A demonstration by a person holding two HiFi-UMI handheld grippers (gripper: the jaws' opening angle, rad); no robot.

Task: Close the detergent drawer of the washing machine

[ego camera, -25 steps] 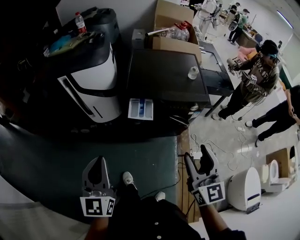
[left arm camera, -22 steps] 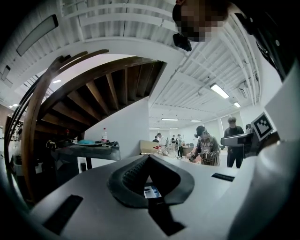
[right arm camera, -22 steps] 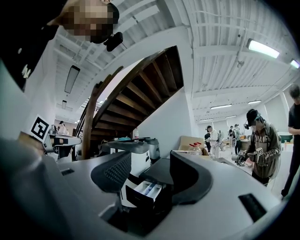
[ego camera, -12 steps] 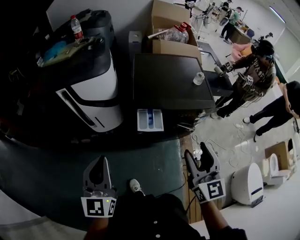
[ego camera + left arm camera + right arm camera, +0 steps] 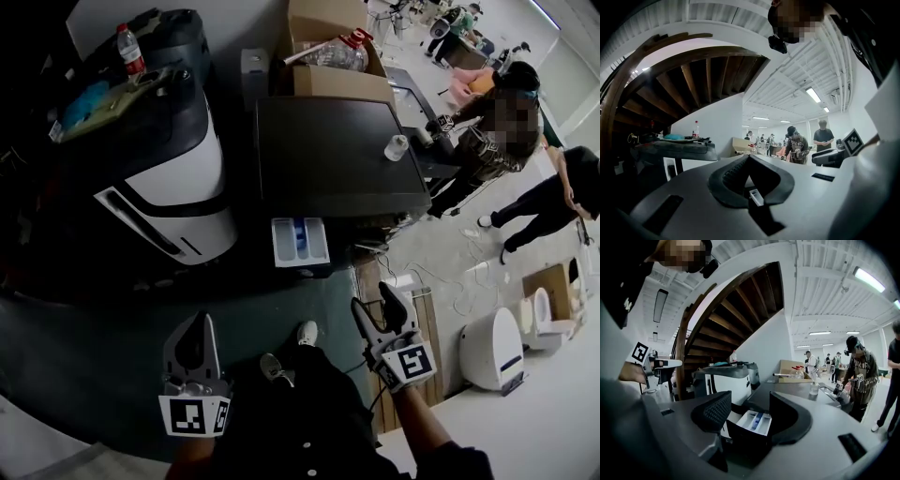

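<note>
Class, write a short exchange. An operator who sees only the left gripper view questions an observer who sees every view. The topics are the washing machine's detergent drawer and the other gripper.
Operator: I can't find the drawer from here. Is it shut?
Observer: No. The head view shows the detergent drawer pulled out from the front of the washing machine.
Operator: What is the right gripper doing?
Observer: The right gripper has its jaws apart with nothing in them. It points at the drawer but is well short of it.
</note>
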